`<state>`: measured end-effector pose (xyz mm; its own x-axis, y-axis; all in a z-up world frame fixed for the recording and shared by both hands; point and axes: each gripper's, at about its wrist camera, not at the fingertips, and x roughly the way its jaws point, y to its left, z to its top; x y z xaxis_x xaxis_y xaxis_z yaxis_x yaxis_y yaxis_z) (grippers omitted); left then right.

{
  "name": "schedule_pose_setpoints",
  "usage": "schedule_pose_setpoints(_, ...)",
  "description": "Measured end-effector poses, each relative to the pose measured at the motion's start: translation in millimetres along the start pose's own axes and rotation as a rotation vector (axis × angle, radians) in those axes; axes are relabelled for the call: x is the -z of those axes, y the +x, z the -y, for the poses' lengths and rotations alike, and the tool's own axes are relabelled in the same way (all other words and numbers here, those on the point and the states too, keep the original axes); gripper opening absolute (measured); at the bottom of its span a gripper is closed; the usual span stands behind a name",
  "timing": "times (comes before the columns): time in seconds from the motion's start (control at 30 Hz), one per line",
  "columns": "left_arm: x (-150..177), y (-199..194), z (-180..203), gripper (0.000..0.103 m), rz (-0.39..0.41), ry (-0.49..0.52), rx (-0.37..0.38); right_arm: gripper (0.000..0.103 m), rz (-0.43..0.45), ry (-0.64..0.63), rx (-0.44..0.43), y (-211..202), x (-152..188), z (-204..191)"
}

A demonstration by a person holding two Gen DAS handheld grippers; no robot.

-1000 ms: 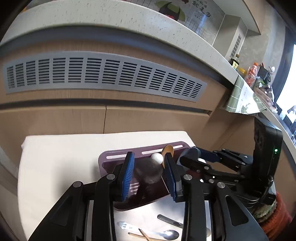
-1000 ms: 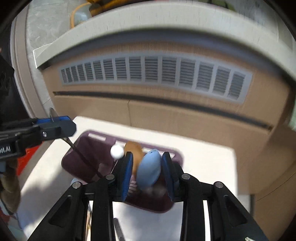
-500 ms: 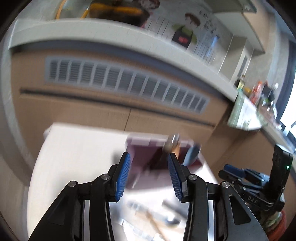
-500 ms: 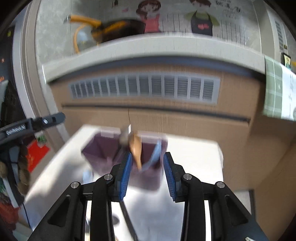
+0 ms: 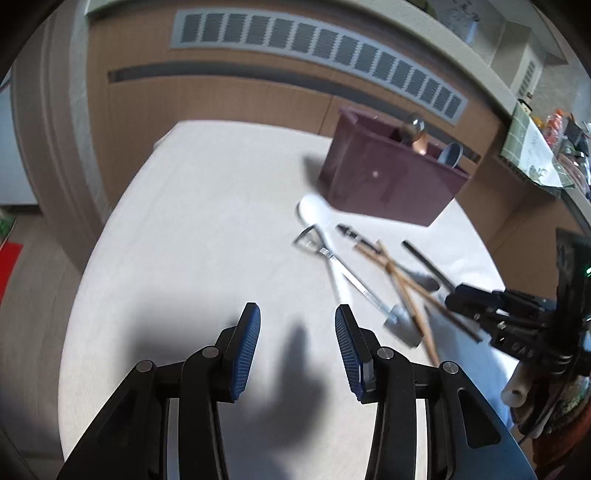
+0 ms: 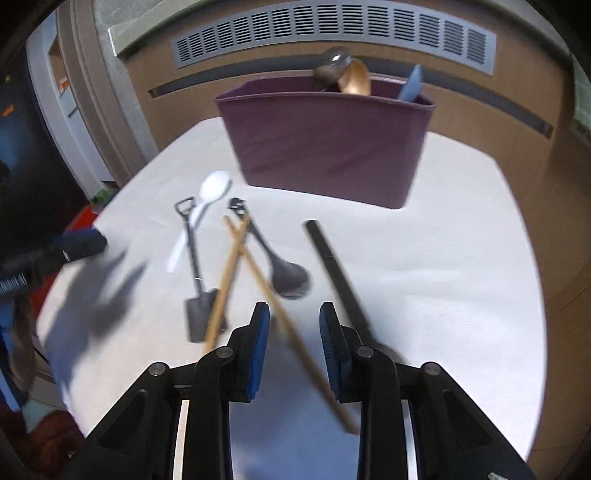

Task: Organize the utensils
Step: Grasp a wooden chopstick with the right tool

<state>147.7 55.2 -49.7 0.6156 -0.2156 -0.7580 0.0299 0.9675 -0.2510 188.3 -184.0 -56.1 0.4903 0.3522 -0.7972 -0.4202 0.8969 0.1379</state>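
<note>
- The place looks like a home kitchen.
- A wooden cabinet front (image 6: pixel 369 122) with a grey vent grille (image 6: pixel 332 37) stands under a pale stone counter (image 5: pixel 424 22).
- Bottles (image 5: pixel 554 122) and a checked cloth (image 5: pixel 524 144) are on the counter.
- A table (image 5: pixel 207 229) with white cover carries spoons and chopsticks (image 6: pixel 236 269) beside a purple utensil box (image 6: pixel 325 144).

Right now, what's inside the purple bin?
Sticking above the rim of the purple bin: a dark metal spoon bowl, a wooden spoon and a blue spoon. Their handles and the bin's floor are hidden by the opaque wall.
</note>
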Motion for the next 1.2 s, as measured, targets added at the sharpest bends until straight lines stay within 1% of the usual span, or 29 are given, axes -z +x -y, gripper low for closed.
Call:
schedule_pose_setpoints(0.1,1.5,4.0,-6.8,0.043,-0.012,-0.019,-0.013,0.027,0.009,-0.023,-0.053,1.1,-6.9,-13.6)
schedule_pose_setpoints(0.17,1.6,6.1,-8.7,0.043,-0.016,-0.027,-0.005,0.027,0.002,-0.036,-0.074,5.7,-8.8,-22.4)
schedule_pose_setpoints(0.3,2.9,10.1,-10.9,0.043,-0.023,-0.029,0.012,0.026,-0.016,-0.064,-0.044,21.0,-14.3,-31.2)
schedule_pose_setpoints(0.33,2.6,10.8,-10.9,0.043,-0.025,-0.029,0.015,0.024,-0.019,-0.064,-0.030,25.6,-16.3,-31.1)
schedule_pose_setpoints(0.37,3.3,12.1,-12.0,0.043,-0.028,-0.030,0.018,0.019,-0.024,-0.058,-0.015,31.3,-18.6,-30.5)
schedule_pose_setpoints(0.4,3.7,13.6,-12.9,0.043,-0.032,-0.031,0.020,0.017,-0.032,-0.050,-0.017,36.3,-21.5,-29.1)
schedule_pose_setpoints(0.5,3.7,17.7,-13.7,0.043,-0.041,-0.026,0.019,0.017,-0.048,-0.035,-0.028,44.8,-26.8,-28.0)
schedule_pose_setpoints(0.57,4.0,20.0,-11.6,0.043,-0.047,-0.010,0.016,0.017,-0.056,-0.040,-0.019,52.8,-30.9,-31.1)
schedule_pose_setpoints(0.63,4.3,21.1,-9.2,0.043,-0.050,0.005,0.028,0.014,-0.054,-0.042,-0.011,54.3,-31.0,-32.1)
schedule_pose_setpoints(0.67,4.4,21.9,-8.1,0.043,-0.055,0.006,0.036,0.010,-0.055,-0.041,-0.007,54.3,-32.0,-31.6)
schedule_pose_setpoints(0.7,4.6,22.7,-7.8,0.043,-0.059,0.005,0.041,0.007,-0.055,-0.039,-0.012,53.0,-32.0,-30.3)
schedule_pose_setpoints(0.8,4.8,26.1,-5.8,0.043,-0.070,0.004,0.046,0.005,-0.034,-0.022,-0.023,42.9,-29.2,-23.2)
schedule_pose_setpoints(0.87,4.3,29.0,-4.8,0.043,-0.077,-0.001,0.049,0.005,-0.009,-0.014,-0.003,29.5,-23.4,-14.0)
schedule_pose_setpoints(0.97,-2.4,35.0,-0.8,0.043,-0.084,-0.007,0.064,0.005,0.012,0.031,0.013,11.3,-13.7,3.8)
schedule_pose_setpoints(1.1,-31.4,43.7,5.6,0.043,-0.030,-0.009,0.087,0.005,0.040,0.088,0.046,-7.4,-2.2,24.6)
schedule_pose_setpoints(1.13,-41.8,49.1,5.5,0.043,-0.022,-0.015,0.086,0.005,0.051,0.107,0.047,-14.0,2.2,30.4)
schedule_pose_setpoints(1.2,-62.4,64.0,0.6,0.043,-0.026,-0.058,0.061,0.005,0.068,0.124,0.048,-21.5,7.6,36.7)
